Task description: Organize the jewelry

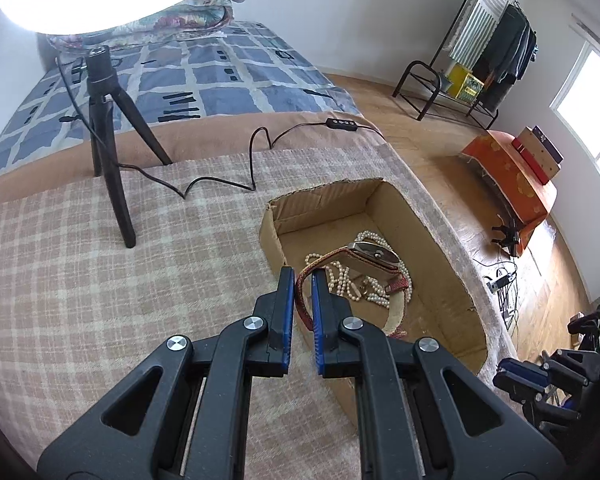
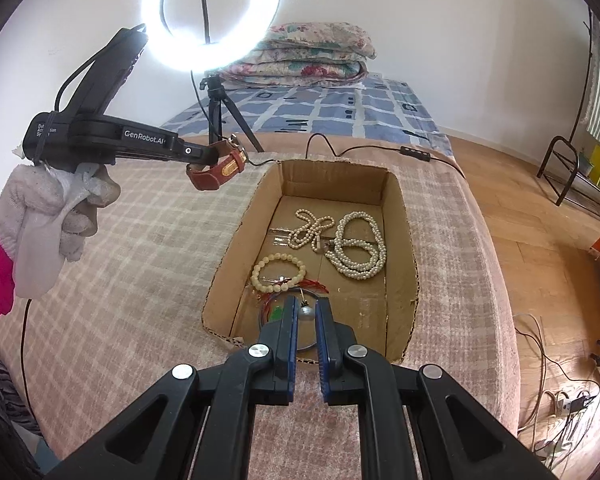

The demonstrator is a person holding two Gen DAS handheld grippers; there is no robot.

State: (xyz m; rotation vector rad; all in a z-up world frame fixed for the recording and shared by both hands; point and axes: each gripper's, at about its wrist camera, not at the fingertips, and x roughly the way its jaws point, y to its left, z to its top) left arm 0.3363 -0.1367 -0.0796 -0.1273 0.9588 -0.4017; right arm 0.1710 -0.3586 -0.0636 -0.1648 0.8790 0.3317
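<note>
Holding a wristwatch (image 1: 374, 258) by its reddish strap, your left hand-held gripper (image 1: 302, 276) has its blue pads nearly together with the strap pinched between them. From the left wrist camera the watch case hangs just past the fingertips, above the open cardboard box (image 1: 428, 216). From the right wrist camera the same left hand-held gripper (image 2: 216, 155) is raised at the box's far left corner, the watch (image 2: 220, 166) dangling from its tip over the checked blanket (image 2: 140, 220), gripped by your gloved hand (image 2: 52, 208).

Your right hand-held gripper (image 2: 306, 310) is also nearly closed, with a small silver bead or bell (image 2: 306, 314) showing between its pads; you cannot tell for certain whether the pads press on it or it lies below them. It points down over the near end of the box.

Inside the box lie a long white pearl necklace (image 2: 356, 250) looped at the right, a smaller pearl strand (image 2: 310, 230) just left of it, and a cream bead bracelet (image 2: 278, 272) nearer you at the left, with red thread (image 2: 316, 285) and a thin ring-shaped bangle (image 2: 305, 347) beside your right fingertips. A ring light on a tripod (image 2: 210, 12) stands beyond the box.
</note>
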